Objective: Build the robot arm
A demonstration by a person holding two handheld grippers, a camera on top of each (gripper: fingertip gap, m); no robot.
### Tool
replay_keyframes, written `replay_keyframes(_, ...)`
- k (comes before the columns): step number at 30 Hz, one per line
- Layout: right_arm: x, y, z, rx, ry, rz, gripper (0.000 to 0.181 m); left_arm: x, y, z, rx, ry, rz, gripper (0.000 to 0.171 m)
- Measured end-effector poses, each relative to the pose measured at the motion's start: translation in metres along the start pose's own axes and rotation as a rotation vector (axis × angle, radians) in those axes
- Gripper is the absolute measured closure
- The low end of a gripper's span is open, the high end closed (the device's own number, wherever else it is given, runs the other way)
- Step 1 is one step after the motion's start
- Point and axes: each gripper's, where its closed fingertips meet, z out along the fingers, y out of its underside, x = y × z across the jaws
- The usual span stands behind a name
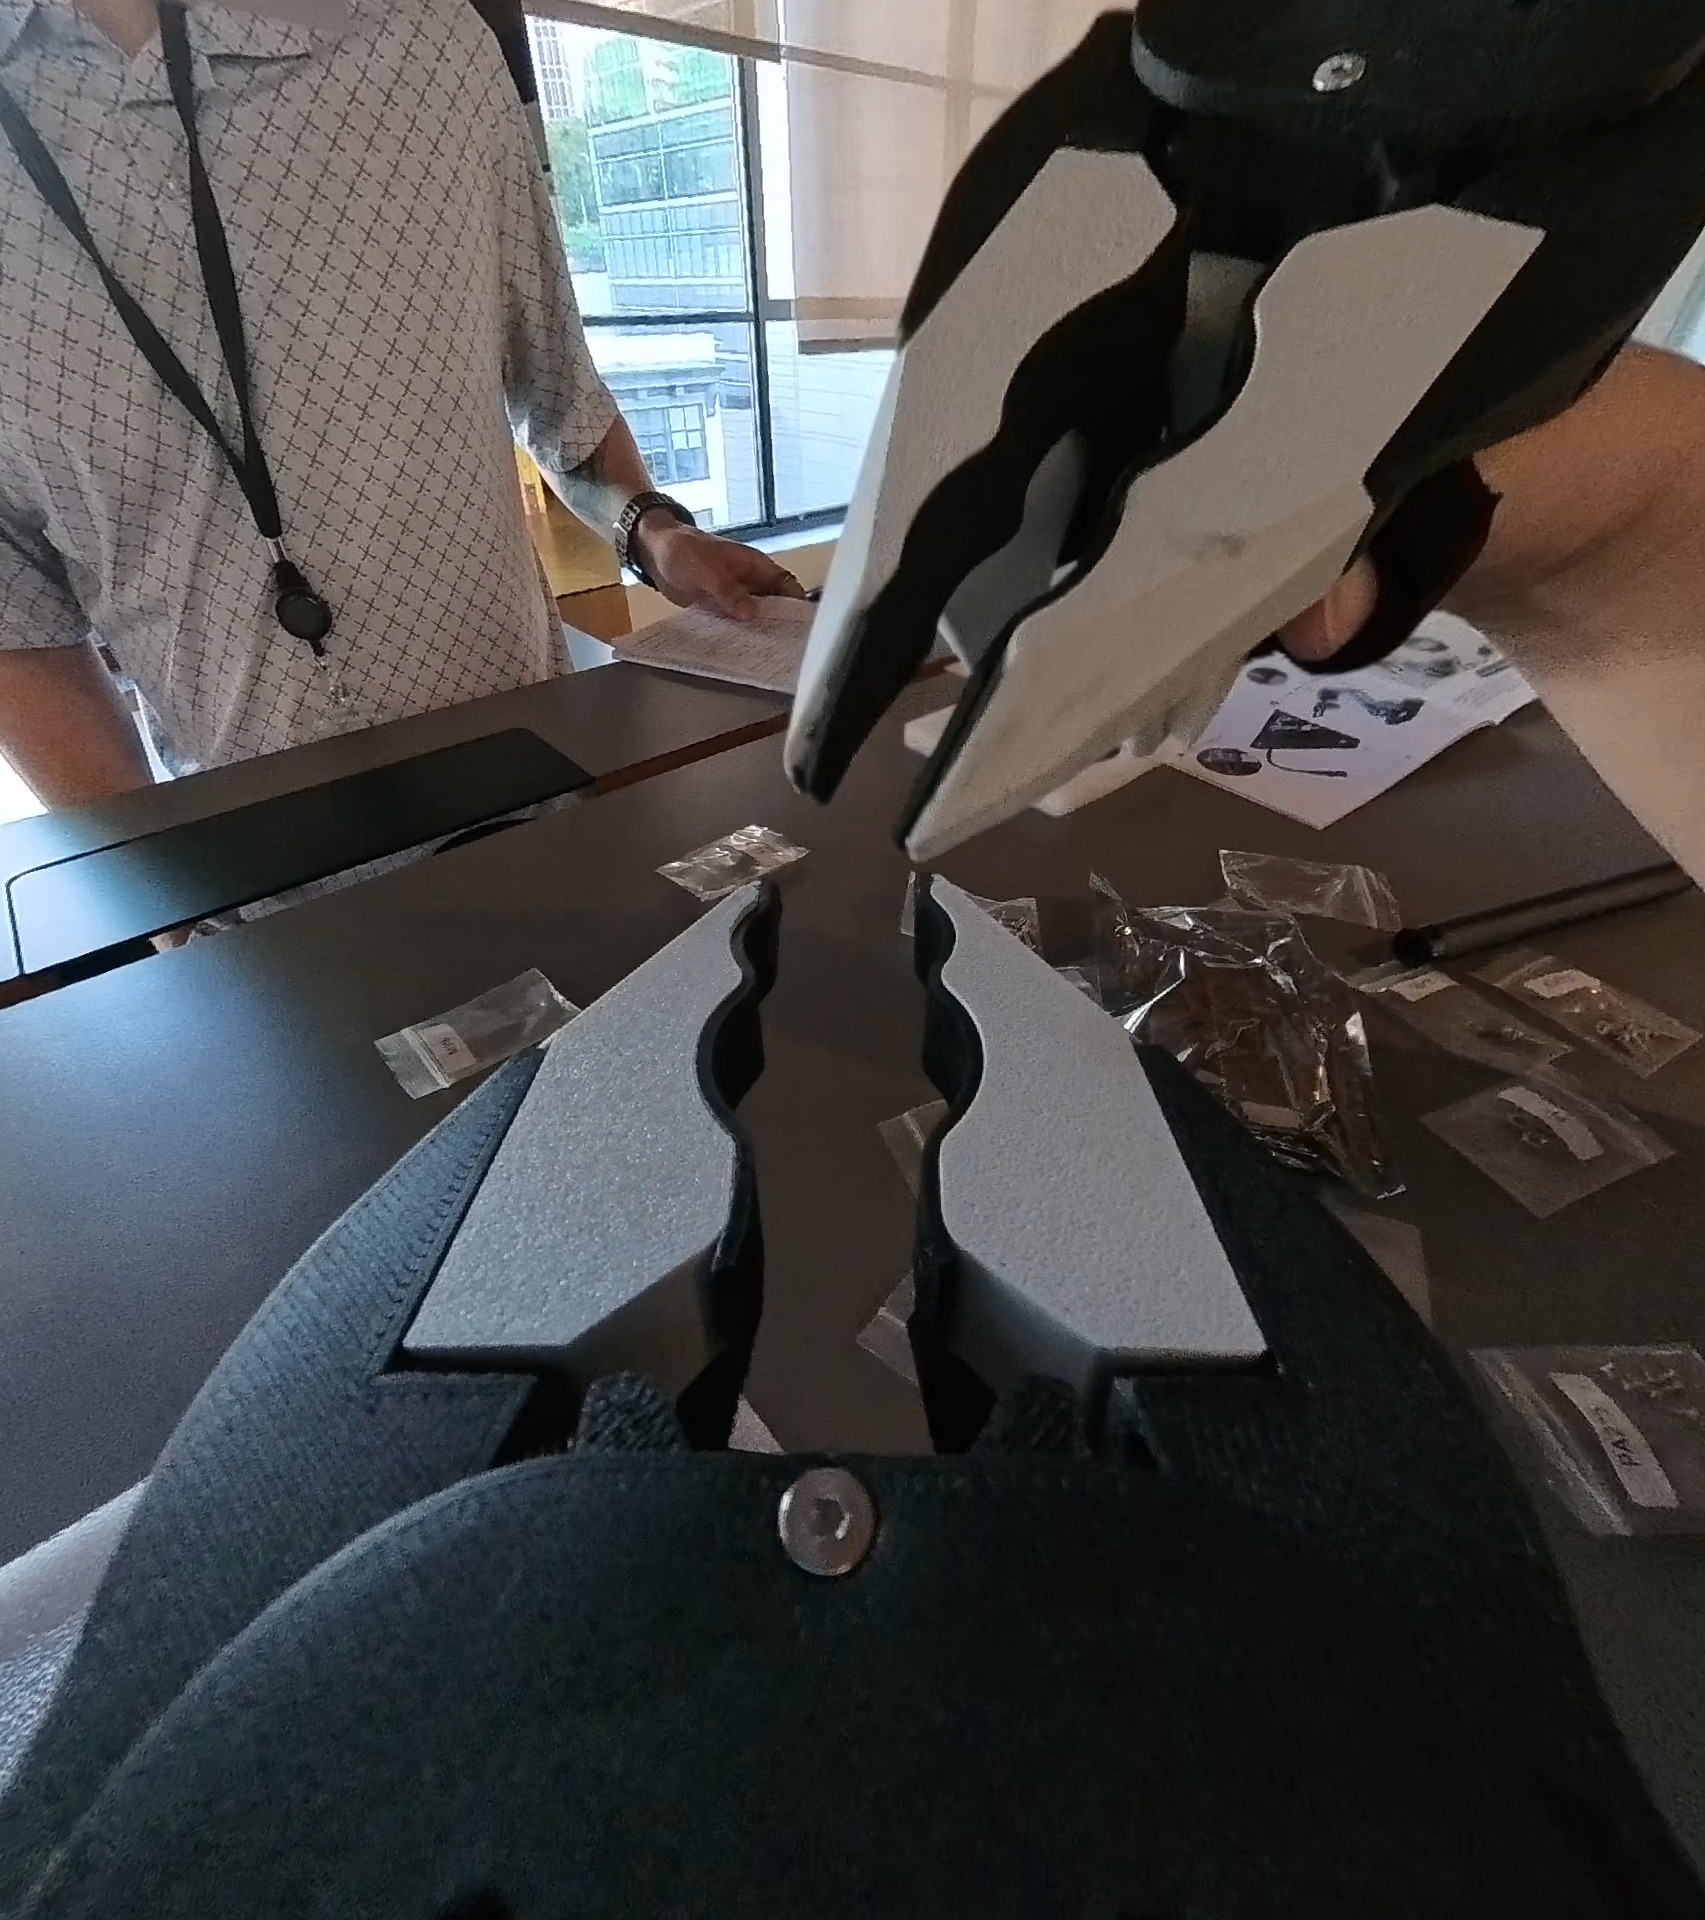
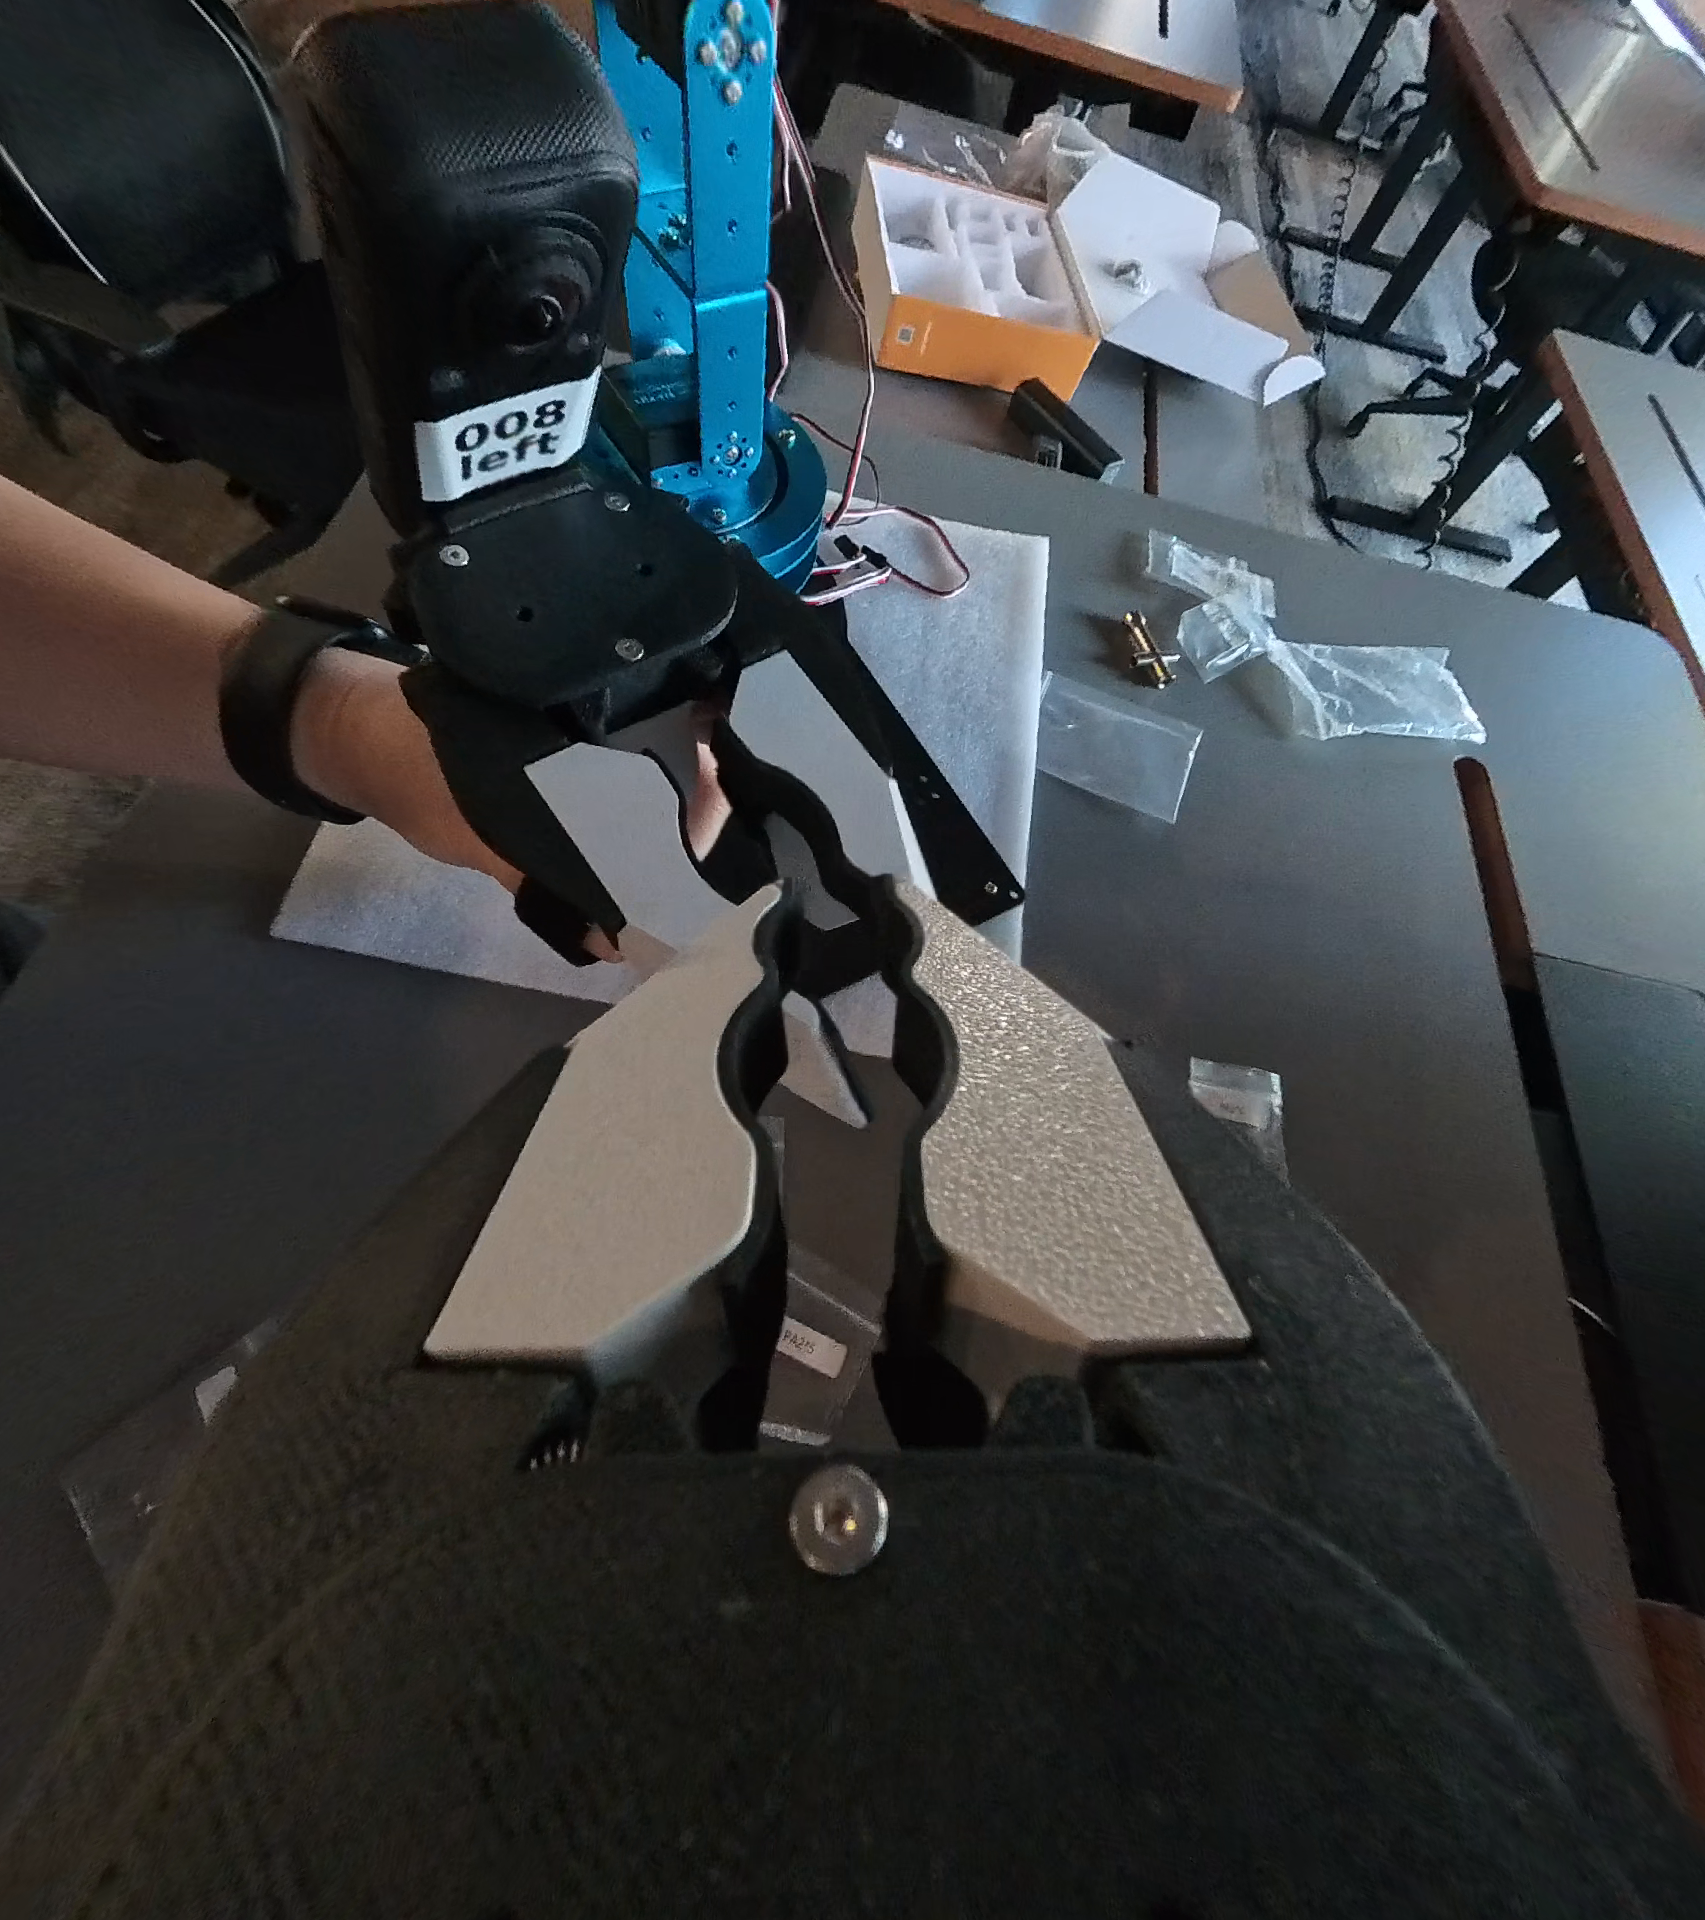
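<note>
Dark table (image 1: 204,1091) bears two parted, empty tongs (image 1: 843,899).

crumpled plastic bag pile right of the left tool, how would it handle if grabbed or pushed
The crumpled plastic bag pile looks floppy: its creased film would likely deform rather than lift as one piece. Its glossy surface suggests it may slip between the fingers. Dark contents show inside, so it may sag unevenly.
</note>
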Motion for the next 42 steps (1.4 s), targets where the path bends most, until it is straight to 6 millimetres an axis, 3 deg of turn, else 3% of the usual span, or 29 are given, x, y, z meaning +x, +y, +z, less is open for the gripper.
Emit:
replay_keyframes(5, -0.001, 0.006, 0.004, 0.032, -0.041, 0.062, 0.168, 0.0, 0.005, 0.001, -0.014, 0.001, -0.003, 0.147)
replay_keyframes(8, 0.001, -0.013, -0.008, 0.158, -0.013, 0.025, 0.171, -0.001, 0.006, 0.0, -0.008, -0.002, -0.002, 0.146)
replay_keyframes(10, 0.004, -0.002, -0.003, 0.099, -0.055, 0.096, 0.167, -0.002, 0.006, 0.001, -0.009, -0.004, -0.005, 0.146)
replay_keyframes(15, 0.001, 0.006, 0.005, 0.074, -0.065, 0.084, 0.165, -0.001, 0.006, 0.003, -0.012, -0.002, -0.004, 0.146)
replay_keyframes(23, 0.004, 0.008, 0.003, 0.071, -0.062, 0.077, 0.173, -0.002, 0.008, 0.004, -0.019, -0.002, -0.007, 0.146)
replay_keyframes(42, 0.008, 0.017, 0.007, 0.049, -0.079, 0.105, 0.17, -0.003, 0.007, 0.006, -0.019, -0.002, 0.0, 0.147)
